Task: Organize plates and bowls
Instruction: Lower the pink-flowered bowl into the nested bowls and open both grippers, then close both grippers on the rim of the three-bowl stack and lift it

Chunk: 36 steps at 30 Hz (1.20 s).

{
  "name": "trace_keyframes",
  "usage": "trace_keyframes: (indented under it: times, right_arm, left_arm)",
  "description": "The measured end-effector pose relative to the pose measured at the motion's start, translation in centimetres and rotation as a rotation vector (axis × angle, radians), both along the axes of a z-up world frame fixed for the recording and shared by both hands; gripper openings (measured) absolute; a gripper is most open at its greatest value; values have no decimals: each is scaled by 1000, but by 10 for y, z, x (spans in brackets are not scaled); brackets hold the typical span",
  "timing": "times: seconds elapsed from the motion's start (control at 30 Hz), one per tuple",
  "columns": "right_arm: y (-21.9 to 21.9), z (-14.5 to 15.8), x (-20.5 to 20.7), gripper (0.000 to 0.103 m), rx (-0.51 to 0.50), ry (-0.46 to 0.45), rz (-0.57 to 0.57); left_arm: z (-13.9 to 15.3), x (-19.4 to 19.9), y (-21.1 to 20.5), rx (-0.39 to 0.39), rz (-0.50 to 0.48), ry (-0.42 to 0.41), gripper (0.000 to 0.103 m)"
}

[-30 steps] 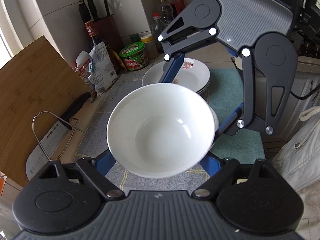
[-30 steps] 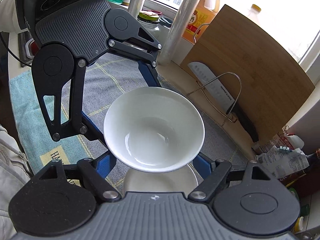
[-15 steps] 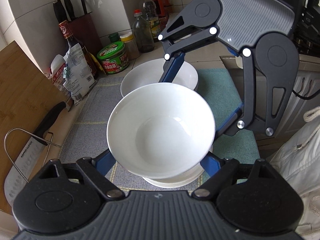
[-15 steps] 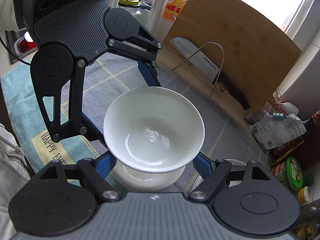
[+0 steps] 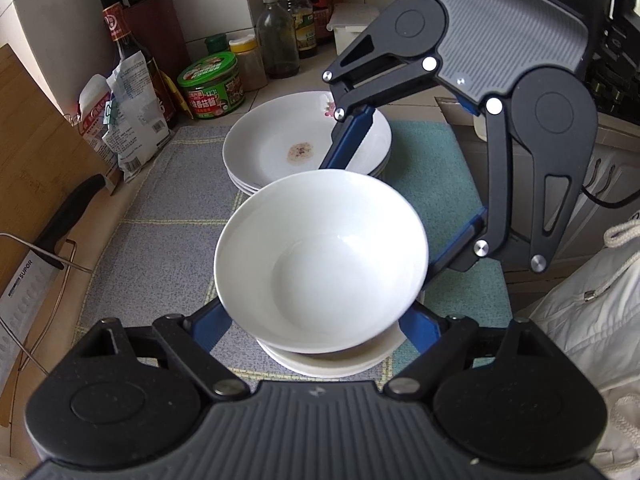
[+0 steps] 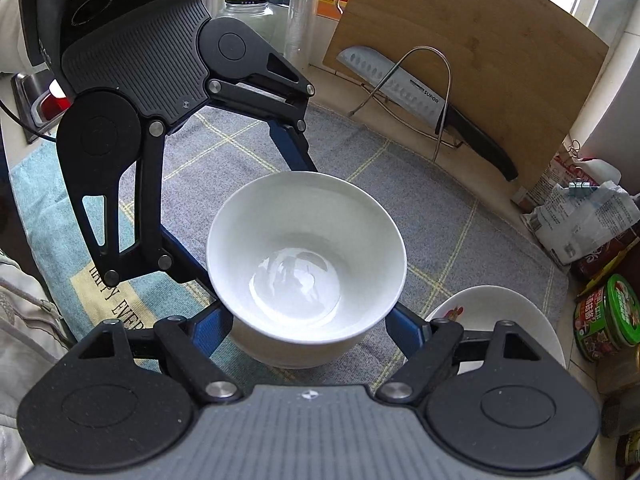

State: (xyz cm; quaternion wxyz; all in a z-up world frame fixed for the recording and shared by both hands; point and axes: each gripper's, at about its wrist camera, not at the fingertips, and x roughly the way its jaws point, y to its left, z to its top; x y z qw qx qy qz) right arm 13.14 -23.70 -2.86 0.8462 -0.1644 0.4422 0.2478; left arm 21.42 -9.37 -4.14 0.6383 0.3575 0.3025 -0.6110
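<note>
Both: left gripper (image 5: 320, 312) and right gripper (image 6: 308, 320) pinching white bowl (image 5: 320, 260) over bowl stack (image 5: 332, 360); plate stack (image 5: 280, 148) just beyond.

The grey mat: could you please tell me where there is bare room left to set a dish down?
Bare grey mat lies between the bowl stack under the held bowl and the knife rack. The teal towel right of the plate stack is free. The back corner is crowded with packets, a green tin and bottles.
</note>
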Motion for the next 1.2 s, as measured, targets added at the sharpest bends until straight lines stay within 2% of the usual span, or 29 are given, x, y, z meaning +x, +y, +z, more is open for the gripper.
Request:
trace_keyframes:
  times: [0.17,0.3,0.57,0.67,0.9,1.0,1.2]
  right_arm:
    - [-3,-2,0,87,27,14,-18]
    - [1,-6,-4,88,1,21,-6]
    - [0,7,-11,90,12,-14,-29]
    - [2,15,-14,90,44,-33,-37]
    - [9,19,-19,90,107,-86,-149]
    - [9,13,-30,103,135,-113,-245]
    - [10,-7,-52,103,165,-78,-338]
  left_arm:
    - [0,5,-1,17,5,41,90]
    - [2,9,1,13,4,109,92]
    - [21,-1,27,-40,52,25,97]
    - [30,-3,45,-84,151,-21,98]
    - [27,-4,83,-211,448,20,100]
    - [14,-6,97,-264,552,67,100]
    - [-25,-14,105,-240,645,129,100]
